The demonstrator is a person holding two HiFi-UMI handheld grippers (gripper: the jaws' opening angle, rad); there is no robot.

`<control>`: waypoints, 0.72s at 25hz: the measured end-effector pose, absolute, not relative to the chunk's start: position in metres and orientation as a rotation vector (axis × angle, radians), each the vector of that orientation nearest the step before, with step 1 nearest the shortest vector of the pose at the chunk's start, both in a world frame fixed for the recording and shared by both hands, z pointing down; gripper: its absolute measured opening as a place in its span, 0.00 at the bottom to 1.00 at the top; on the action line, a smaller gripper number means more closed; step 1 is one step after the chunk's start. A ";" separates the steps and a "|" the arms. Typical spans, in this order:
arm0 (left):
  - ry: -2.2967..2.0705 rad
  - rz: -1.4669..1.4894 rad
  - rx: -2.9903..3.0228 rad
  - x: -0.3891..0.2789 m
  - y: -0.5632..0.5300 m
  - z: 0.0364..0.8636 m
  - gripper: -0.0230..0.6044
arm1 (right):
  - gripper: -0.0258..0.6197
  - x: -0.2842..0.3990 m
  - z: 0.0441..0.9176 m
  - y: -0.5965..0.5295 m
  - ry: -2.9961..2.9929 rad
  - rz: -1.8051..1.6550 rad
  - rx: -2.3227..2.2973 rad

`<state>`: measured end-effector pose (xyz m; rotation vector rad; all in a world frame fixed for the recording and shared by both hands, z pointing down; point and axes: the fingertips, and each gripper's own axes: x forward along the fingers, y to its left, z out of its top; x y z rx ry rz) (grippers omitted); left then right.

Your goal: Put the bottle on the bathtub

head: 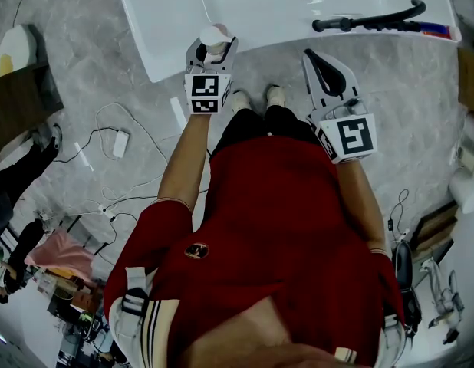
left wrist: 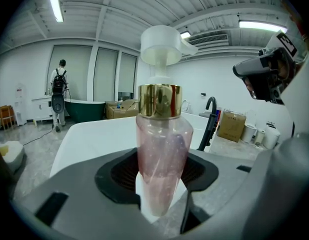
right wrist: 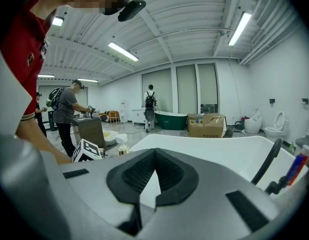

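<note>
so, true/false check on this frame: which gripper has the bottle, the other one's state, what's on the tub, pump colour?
1. The left gripper is clamped on the pink translucent pump bottle with a gold collar. True.
2. The right gripper holds a second bottle. False: its fingers are together with nothing between them.
3. A black curved faucet sits at the rim of the white bathtub. True.
4. The bottle's pump head is black. False: it is white.
</note>
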<state>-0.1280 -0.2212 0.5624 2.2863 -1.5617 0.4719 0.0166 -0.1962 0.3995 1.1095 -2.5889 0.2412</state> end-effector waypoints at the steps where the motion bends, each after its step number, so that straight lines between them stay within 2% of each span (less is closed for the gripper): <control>1: -1.558 0.479 2.287 -0.127 -0.223 0.566 0.40 | 0.04 0.018 0.400 -0.197 -2.586 0.242 1.113; 18: -1.530 0.544 2.283 -0.116 -0.230 0.597 0.40 | 0.04 0.044 0.405 -0.191 -2.527 0.254 1.164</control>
